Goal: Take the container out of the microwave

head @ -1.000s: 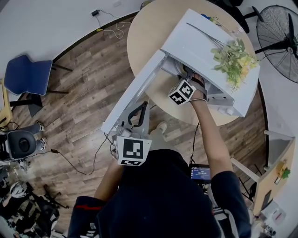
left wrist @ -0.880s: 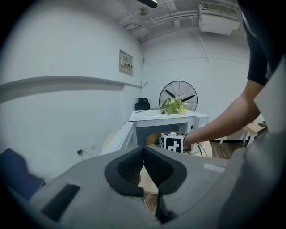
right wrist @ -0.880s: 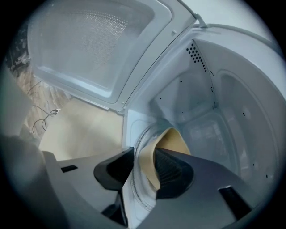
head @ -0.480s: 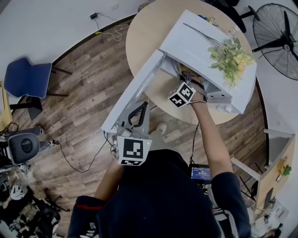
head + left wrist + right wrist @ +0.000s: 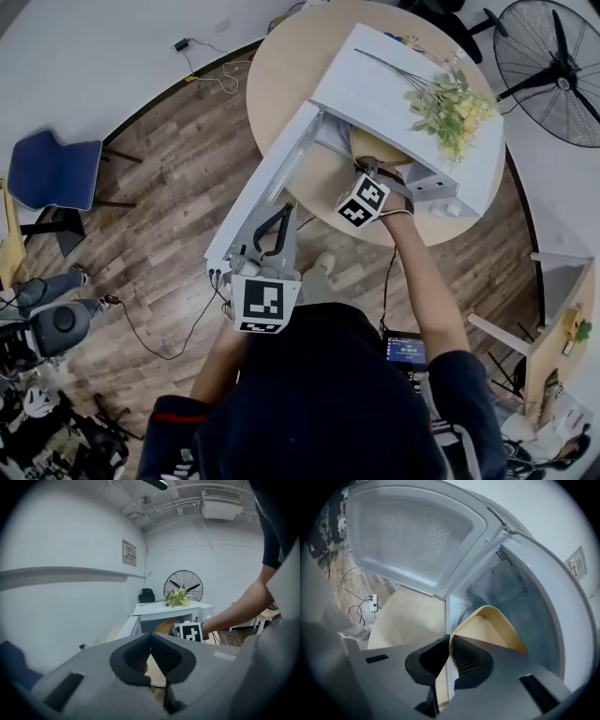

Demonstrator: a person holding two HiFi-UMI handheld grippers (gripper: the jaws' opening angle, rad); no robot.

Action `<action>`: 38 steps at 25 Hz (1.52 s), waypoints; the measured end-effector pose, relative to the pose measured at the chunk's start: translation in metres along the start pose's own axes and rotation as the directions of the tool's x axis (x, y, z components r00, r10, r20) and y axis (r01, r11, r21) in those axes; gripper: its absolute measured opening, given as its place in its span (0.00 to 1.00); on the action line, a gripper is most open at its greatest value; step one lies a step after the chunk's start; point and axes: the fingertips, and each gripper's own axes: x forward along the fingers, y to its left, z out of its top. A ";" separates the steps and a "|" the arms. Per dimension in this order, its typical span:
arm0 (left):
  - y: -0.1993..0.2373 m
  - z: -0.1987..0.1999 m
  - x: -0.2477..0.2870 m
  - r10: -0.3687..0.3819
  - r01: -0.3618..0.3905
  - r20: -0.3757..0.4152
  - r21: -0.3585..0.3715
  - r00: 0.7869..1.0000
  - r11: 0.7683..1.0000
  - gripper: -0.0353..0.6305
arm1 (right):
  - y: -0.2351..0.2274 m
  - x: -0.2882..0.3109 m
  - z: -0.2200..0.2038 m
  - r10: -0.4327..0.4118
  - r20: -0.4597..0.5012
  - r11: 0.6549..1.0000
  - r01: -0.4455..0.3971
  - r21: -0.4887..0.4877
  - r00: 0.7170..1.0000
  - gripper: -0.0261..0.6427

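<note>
Grasp step: right gripper (image 5: pixel 450 641) jaws closing narrow on the rim of the tan container (image 5: pixel 494 627) inside the open microwave (image 5: pixel 520 583), next pull it out level; left gripper (image 5: pixel 151 638) pinched together, empty.

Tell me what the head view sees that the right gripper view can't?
Only the head view shows the blue chair, the fan and the flowers on top of the microwave. Only the right gripper view shows the right tongs closing on the rim of the container. Both show that container, the microwave and its open door.
</note>
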 end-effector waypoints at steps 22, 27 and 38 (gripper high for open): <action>-0.018 0.015 -0.047 -0.101 0.093 0.072 0.100 0.992 0.991 0.07 | 0.065 -0.098 -0.010 0.058 -0.014 0.995 -0.057 0.076 0.998 0.08; -0.020 0.016 -0.056 -0.132 0.122 0.087 0.115 0.987 0.986 0.07 | 0.081 -0.120 -0.005 0.063 -0.002 0.989 -0.062 0.137 0.998 0.08; -0.035 0.017 -0.076 -0.229 0.209 0.118 0.160 0.966 0.965 0.07 | 0.111 -0.177 0.003 0.024 0.005 0.978 -0.024 0.205 1.000 0.08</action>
